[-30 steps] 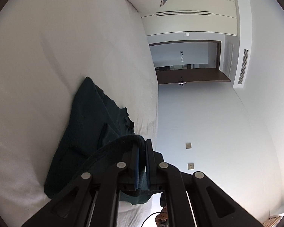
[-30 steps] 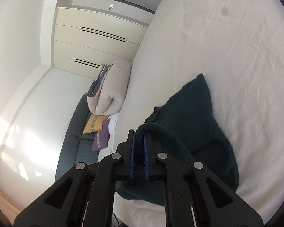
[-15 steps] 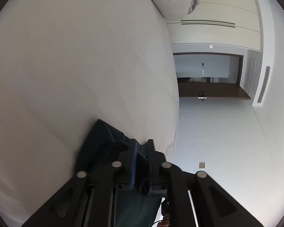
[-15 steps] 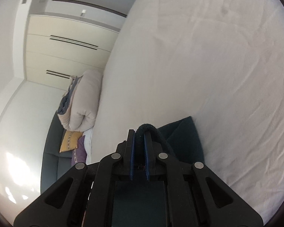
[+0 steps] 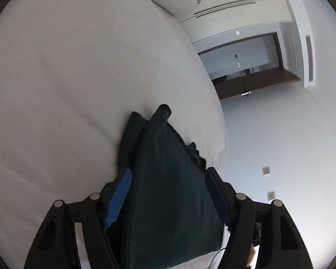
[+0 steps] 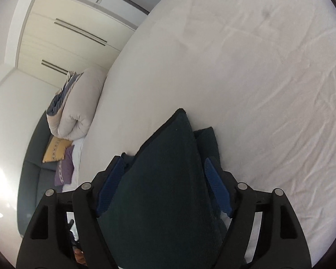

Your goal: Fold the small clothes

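A dark green garment (image 5: 168,179) lies folded on the white bed (image 5: 78,78), with one corner of the top layer laid over the lower layer. My left gripper (image 5: 165,177) is open, its blue-padded jaws wide apart on either side of the cloth. In the right wrist view the same garment (image 6: 168,179) lies between the spread jaws of my right gripper (image 6: 164,168), which is also open. Neither gripper pinches the cloth.
A rolled beige duvet (image 6: 76,109) lies at the head of the bed. Yellow and purple cushions (image 6: 58,154) sit on a dark sofa (image 6: 31,170) beside it. The bed edge (image 5: 221,134) runs right of the garment, with wardrobe doors (image 6: 62,35) and a doorway (image 5: 246,67) beyond.
Both grippers carried the garment's edge forward over the rest, then opened and let it go. The cloth now lies doubled over between the open jaws.
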A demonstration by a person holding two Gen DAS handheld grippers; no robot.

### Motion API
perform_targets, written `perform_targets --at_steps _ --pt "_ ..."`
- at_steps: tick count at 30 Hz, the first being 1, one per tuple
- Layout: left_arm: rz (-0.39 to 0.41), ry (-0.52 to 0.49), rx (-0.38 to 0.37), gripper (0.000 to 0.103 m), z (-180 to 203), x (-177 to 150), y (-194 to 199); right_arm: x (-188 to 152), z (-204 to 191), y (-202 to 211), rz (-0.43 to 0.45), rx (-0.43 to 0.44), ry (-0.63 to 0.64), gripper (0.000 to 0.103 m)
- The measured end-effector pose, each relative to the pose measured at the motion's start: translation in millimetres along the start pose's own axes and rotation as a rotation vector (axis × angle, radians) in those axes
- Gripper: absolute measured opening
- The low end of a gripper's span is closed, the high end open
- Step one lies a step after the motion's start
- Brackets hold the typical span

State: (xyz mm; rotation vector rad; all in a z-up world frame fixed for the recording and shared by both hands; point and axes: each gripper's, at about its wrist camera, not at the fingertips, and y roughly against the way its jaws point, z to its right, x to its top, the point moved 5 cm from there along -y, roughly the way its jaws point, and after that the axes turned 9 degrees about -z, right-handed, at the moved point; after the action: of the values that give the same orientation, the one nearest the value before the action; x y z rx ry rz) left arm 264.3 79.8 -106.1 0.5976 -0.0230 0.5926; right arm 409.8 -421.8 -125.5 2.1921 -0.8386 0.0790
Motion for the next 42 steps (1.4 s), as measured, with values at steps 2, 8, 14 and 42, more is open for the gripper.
perform_targets --at_steps 2,8,14,42 --pt "-0.001 -0.091 0.104 0.070 -0.6 -16.7 1.6 -17.2 -5.6 11.2 -0.004 -0.024 0.046 0.074" --pt "-0.039 -0.176 0.181 0.068 -16.3 -50.9 -2.3 -91.4 1.1 50.1 -0.022 -0.103 0.124 0.074" --pt "-0.003 -0.264 0.233 0.055 -13.8 -57.6 0.3 -140.7 15.7 90.1 -0.004 -0.114 0.165 0.074" --pt "-0.030 -0.399 0.361 0.007 -4.9 -69.1 0.0 -142.0 22.4 78.7 -0.070 -0.343 0.342 0.013"
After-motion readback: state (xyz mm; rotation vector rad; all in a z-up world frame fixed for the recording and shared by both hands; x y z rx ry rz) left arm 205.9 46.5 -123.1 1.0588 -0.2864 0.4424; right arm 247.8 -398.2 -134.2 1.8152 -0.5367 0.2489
